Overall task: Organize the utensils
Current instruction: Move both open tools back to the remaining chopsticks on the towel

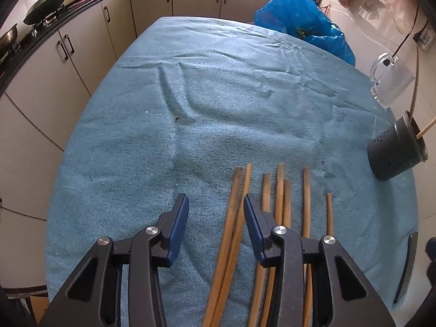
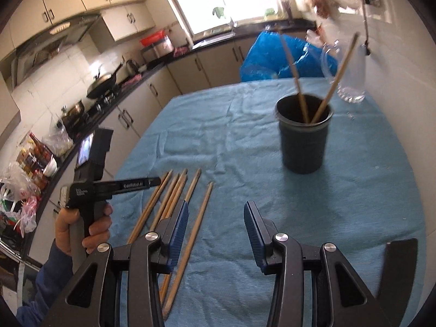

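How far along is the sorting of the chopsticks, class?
Done: two chopsticks stand in the black holder. In hand: nothing; the left gripper and right gripper are both open and empty. Left: seven loose chopsticks lie on the blue cloth.

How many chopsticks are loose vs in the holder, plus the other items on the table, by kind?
Loose chopsticks on the cloth: 7
Chopsticks in the holder: 2
Dark perforated holder: 1
Clear glass mug: 1
Blue plastic bag: 1
Total: 12
Both grippers, left and right, are open and empty.
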Available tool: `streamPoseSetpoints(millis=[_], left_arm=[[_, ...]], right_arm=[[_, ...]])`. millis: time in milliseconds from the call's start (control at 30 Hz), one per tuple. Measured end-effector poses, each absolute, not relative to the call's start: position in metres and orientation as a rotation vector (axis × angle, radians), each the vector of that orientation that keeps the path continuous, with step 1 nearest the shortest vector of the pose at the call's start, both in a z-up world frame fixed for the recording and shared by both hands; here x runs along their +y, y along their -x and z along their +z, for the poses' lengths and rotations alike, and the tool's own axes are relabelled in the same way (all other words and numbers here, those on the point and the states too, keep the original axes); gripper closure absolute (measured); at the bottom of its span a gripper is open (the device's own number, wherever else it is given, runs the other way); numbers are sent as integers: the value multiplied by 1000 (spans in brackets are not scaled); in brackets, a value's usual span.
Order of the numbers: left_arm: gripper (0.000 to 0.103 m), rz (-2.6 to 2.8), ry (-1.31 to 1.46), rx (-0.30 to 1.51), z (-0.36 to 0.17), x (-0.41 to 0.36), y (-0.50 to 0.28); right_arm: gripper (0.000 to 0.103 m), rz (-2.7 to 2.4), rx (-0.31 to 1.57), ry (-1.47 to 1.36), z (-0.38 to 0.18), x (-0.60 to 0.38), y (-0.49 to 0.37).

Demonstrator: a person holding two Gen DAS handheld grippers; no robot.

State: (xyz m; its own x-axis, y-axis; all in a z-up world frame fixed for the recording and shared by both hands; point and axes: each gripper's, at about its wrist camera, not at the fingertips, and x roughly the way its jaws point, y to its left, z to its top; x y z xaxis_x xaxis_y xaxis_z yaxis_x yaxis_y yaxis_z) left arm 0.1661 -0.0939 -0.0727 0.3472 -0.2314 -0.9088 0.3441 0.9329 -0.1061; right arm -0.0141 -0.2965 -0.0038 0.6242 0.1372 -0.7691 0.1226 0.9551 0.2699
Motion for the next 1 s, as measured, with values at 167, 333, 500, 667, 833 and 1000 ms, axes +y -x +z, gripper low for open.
streamPoseSetpoints(millis=[167, 333, 500, 667, 833, 1000], left_arm=[[66, -382, -119, 1163, -75, -96, -169], [66, -402, -120, 1152, -70, -95, -169], [66, -413, -115, 1145, -66, -94, -170], [66, -425, -106, 1146, -65, -88, -174], [66, -434, -99, 1155, -68, -83, -177], [61, -442, -87, 1179, -71, -81, -180]], right_arm=[[57, -3, 1034, -356, -25, -289, -28], [57, -35, 1212, -450, -59, -290, -71], [56, -89, 1310, -467, -84, -287, -93], [57, -106, 1342, -412, -93, -276, -105], [57, -116, 1363, -365, -100, -266, -119], [65, -130, 1375, -262, -105, -253, -131]])
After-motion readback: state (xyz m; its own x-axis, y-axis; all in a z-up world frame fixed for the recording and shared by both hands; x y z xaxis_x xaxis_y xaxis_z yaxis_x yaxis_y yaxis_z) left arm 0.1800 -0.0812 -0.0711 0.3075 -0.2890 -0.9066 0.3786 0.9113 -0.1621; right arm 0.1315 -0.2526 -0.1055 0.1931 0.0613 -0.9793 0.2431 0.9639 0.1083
